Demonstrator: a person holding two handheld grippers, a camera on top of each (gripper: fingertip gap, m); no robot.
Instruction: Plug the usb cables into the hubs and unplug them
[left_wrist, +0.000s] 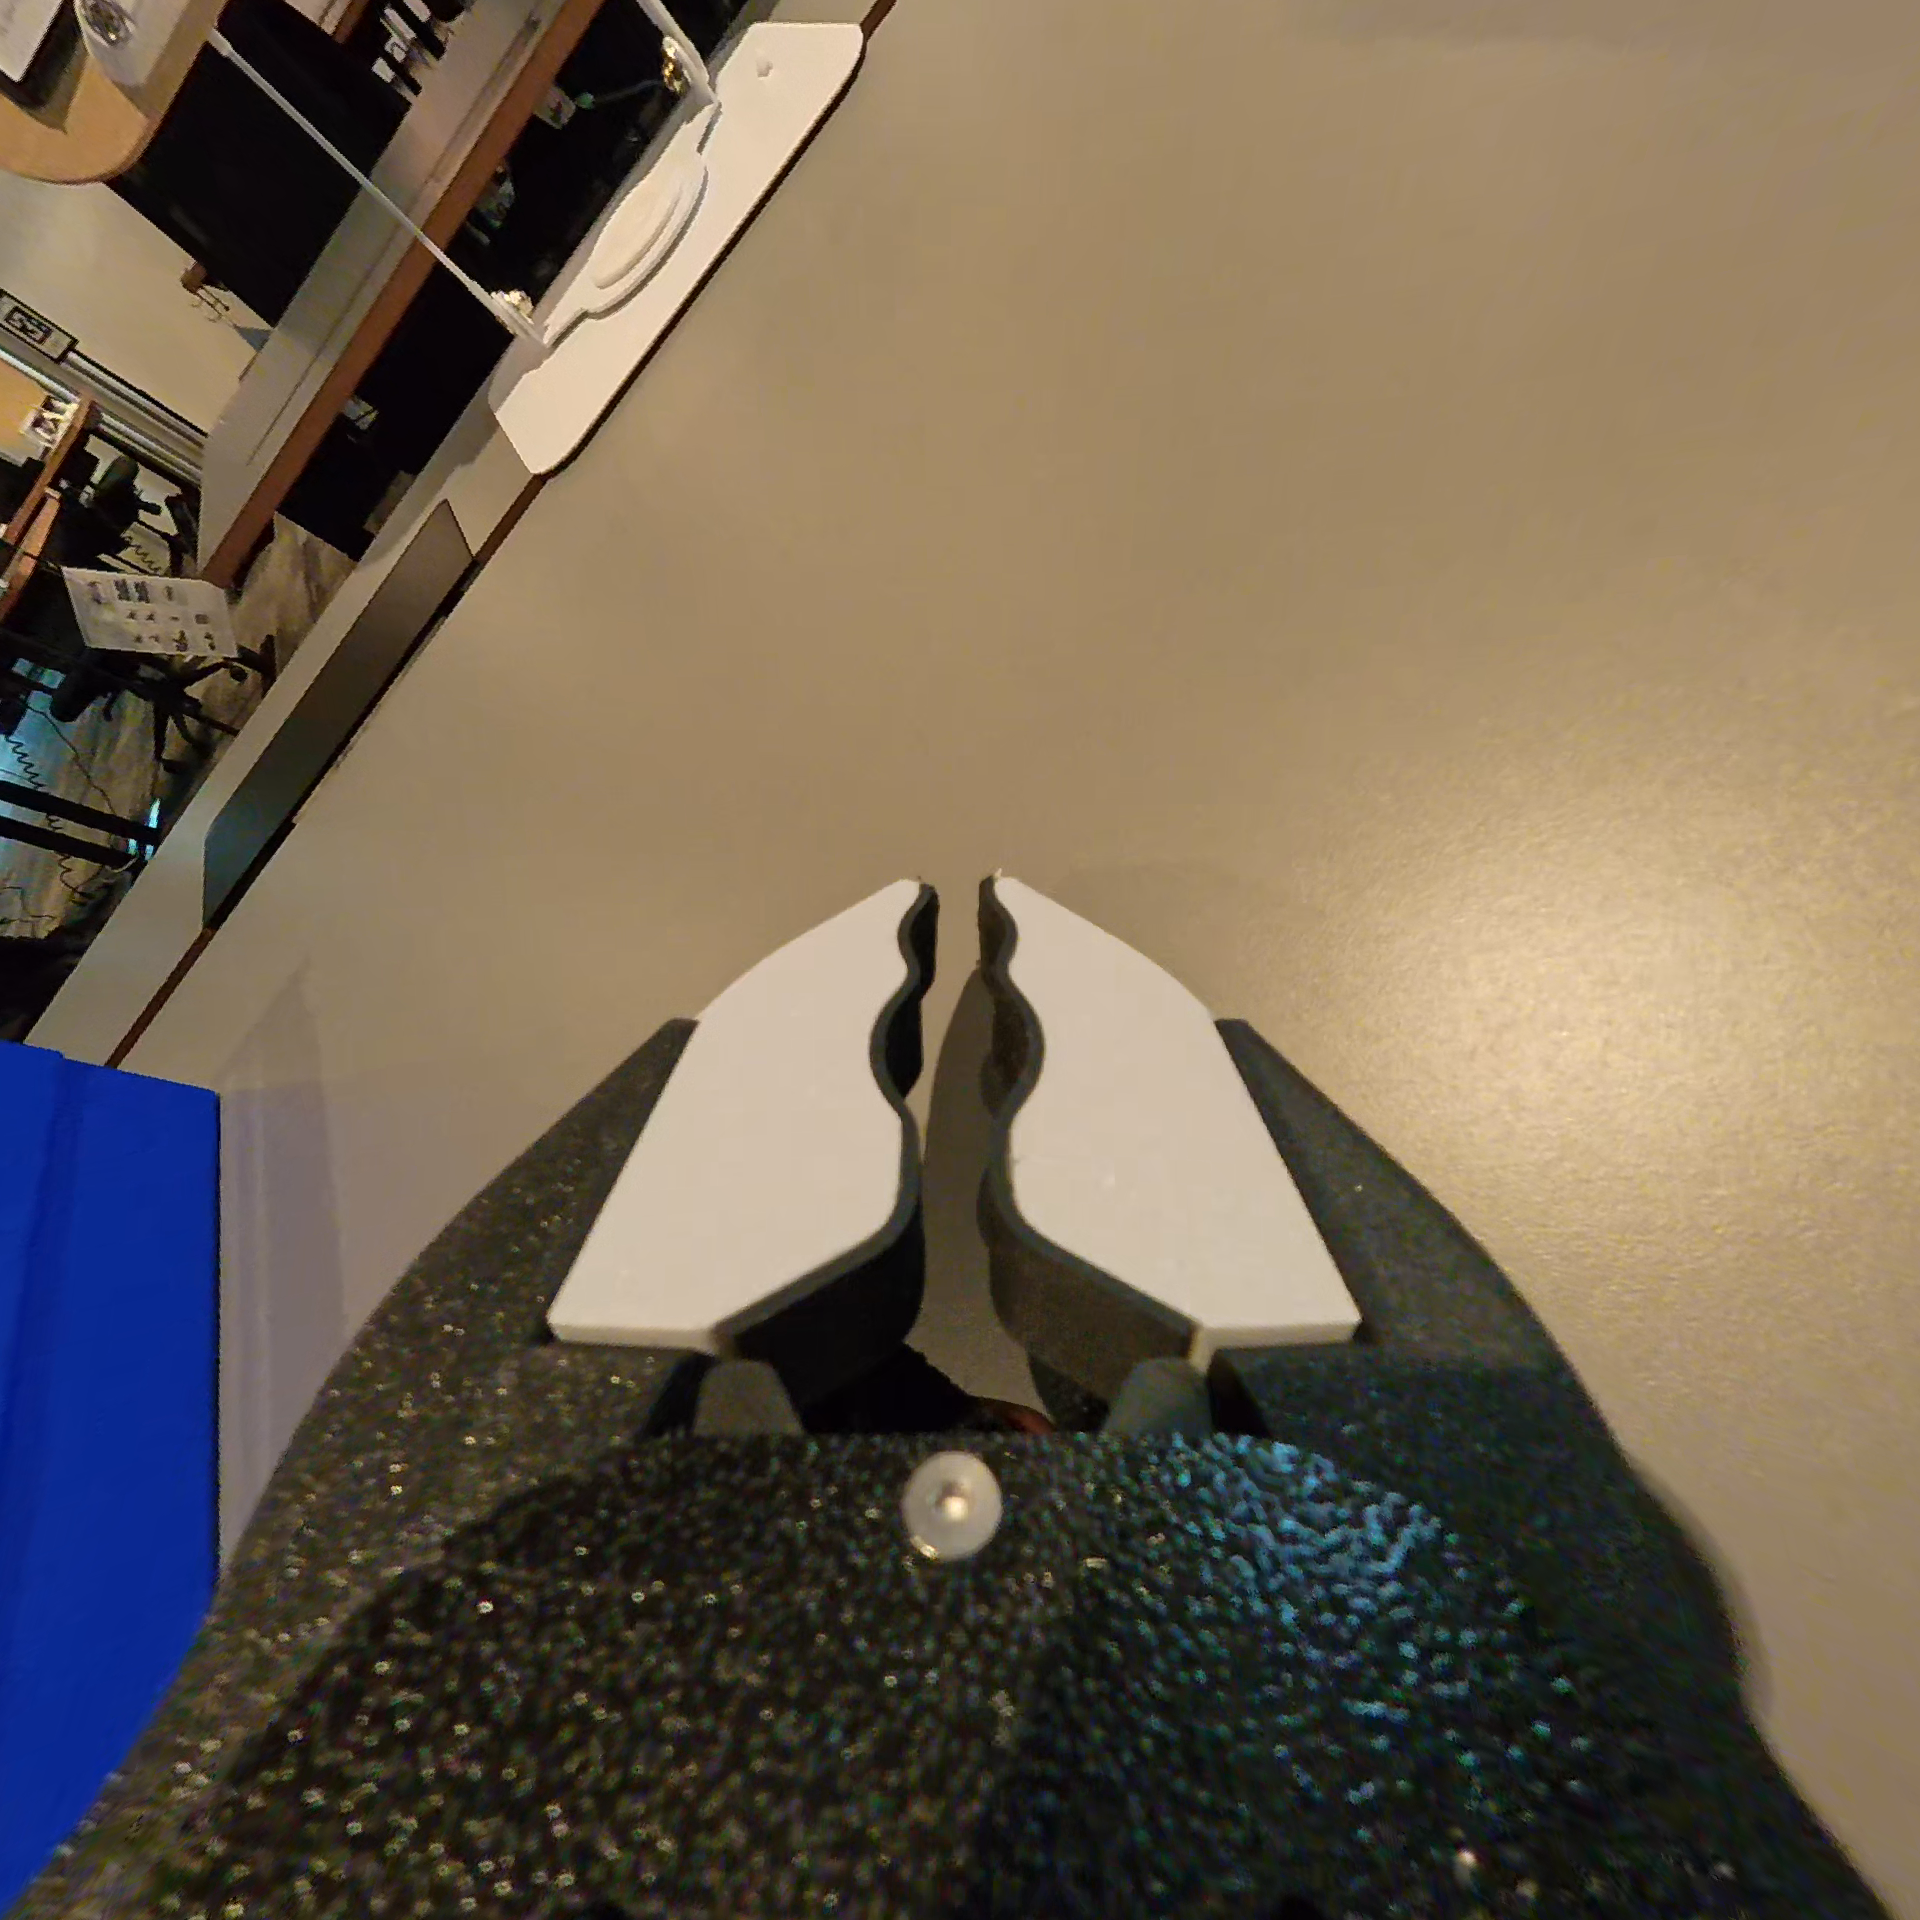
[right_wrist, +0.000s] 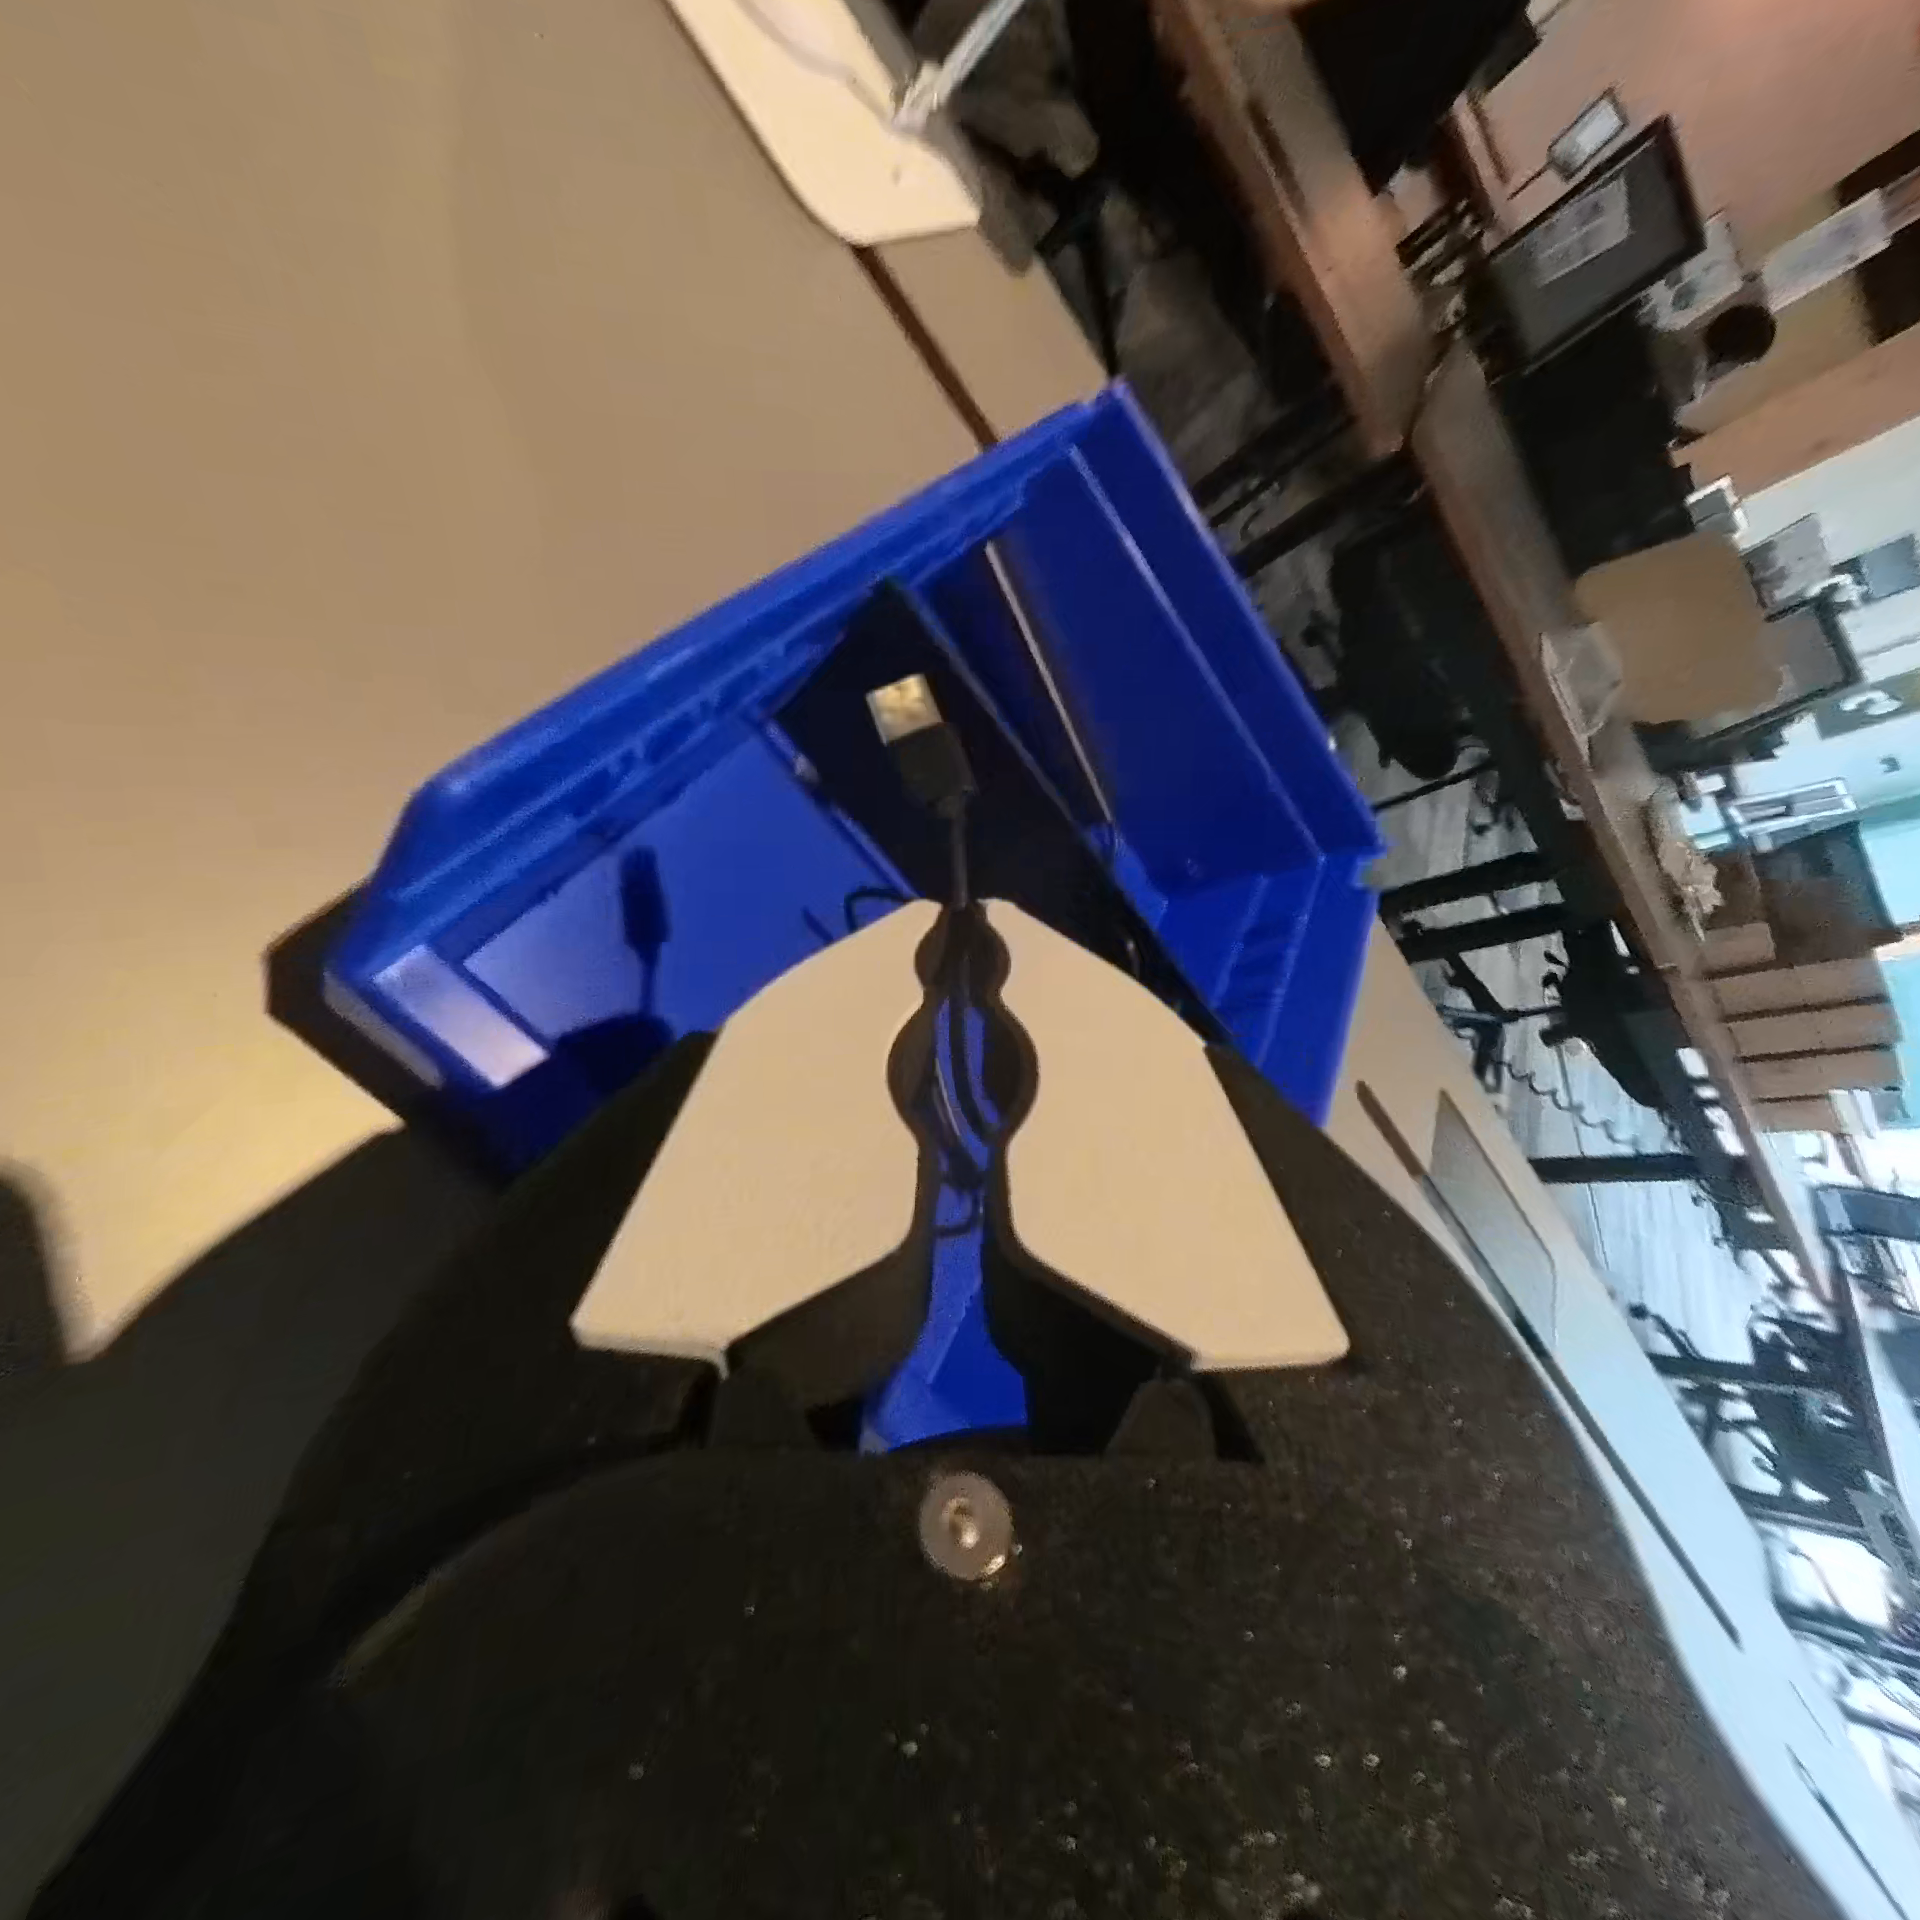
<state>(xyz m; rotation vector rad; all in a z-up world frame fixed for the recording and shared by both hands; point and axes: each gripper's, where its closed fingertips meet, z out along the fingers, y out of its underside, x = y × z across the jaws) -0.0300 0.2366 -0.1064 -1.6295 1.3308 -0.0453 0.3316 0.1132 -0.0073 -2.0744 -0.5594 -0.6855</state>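
Note:
In the right wrist view my right gripper (right_wrist: 961, 909) is shut on a black USB cable (right_wrist: 958, 831) just behind its plug. The black plug with a metal USB-A end (right_wrist: 902, 704) sticks out ahead of the fingertips, over a blue plastic bin (right_wrist: 1174, 665) with dividers. More black cable lies inside the bin, seen between the fingers. In the left wrist view my left gripper (left_wrist: 958, 891) is nearly closed and empty, with a thin gap at the tips, over the bare beige table (left_wrist: 1247, 520). A corner of the blue bin (left_wrist: 104, 1351) shows at the left. No hub is in view.
A white flat board (left_wrist: 675, 270) lies at the table's far edge; it also shows in the right wrist view (right_wrist: 831, 135). Beyond the table edge (left_wrist: 343, 665) are desks, chairs and shelves. Open tabletop stretches right of the left gripper. My right fingertips sit around 40 centimetres from my left ones.

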